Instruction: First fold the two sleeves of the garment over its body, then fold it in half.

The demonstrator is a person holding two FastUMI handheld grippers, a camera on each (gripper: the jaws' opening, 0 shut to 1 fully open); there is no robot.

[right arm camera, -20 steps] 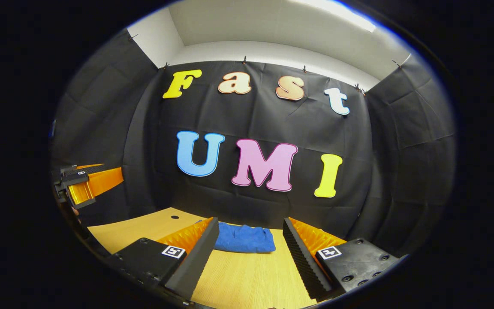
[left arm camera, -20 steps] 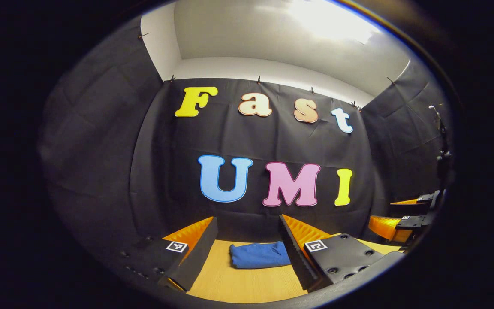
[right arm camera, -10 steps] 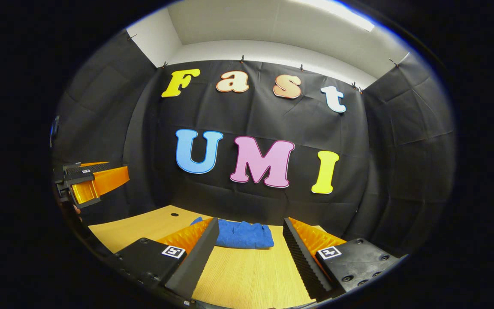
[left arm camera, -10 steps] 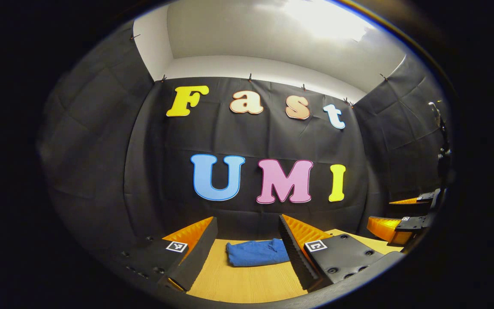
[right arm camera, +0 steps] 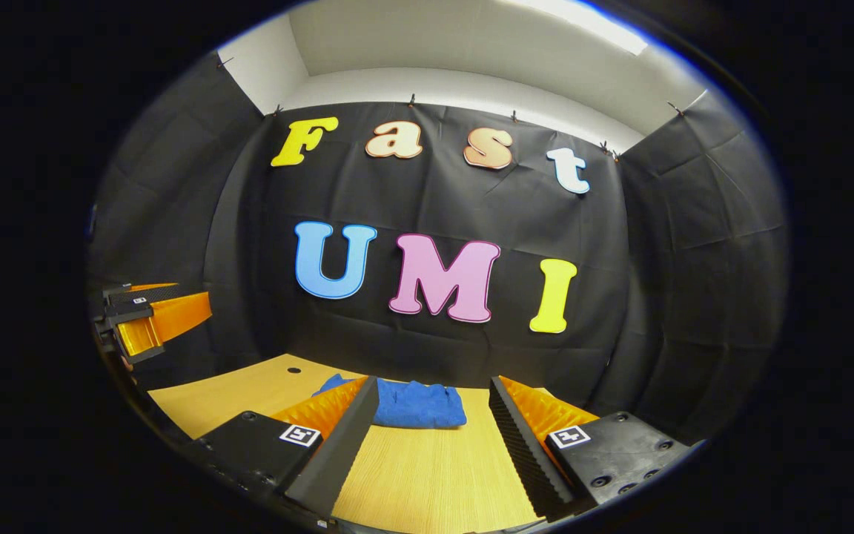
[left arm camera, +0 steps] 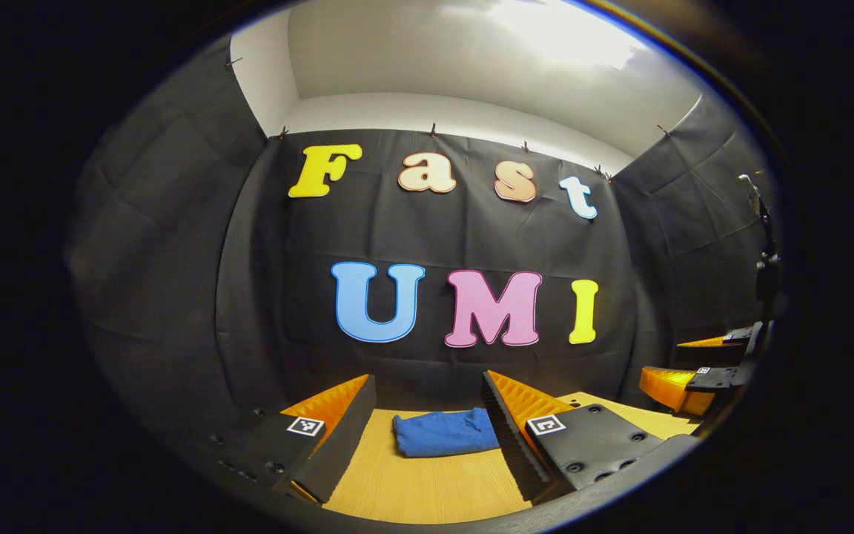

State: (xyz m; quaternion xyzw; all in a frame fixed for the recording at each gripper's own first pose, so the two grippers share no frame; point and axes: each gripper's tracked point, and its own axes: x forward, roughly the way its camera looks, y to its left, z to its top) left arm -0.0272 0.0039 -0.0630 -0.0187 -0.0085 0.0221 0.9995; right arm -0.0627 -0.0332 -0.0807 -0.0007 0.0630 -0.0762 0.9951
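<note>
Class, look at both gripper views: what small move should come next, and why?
Probably just draw both grippers back and stop. The blue cloth garment already lies as a compact folded bundle on the light wooden table, with no sleeve sticking out. The left gripper and right gripper are open, off the cloth, holding nothing.

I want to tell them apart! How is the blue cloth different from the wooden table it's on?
The blue garment is soft and lies bunched in a folded bundle; the table is hard, flat and smooth. The garment is blue and small; the table is light wood, spreading wide around it. Both lie ahead of the open left gripper and open right gripper.
</note>
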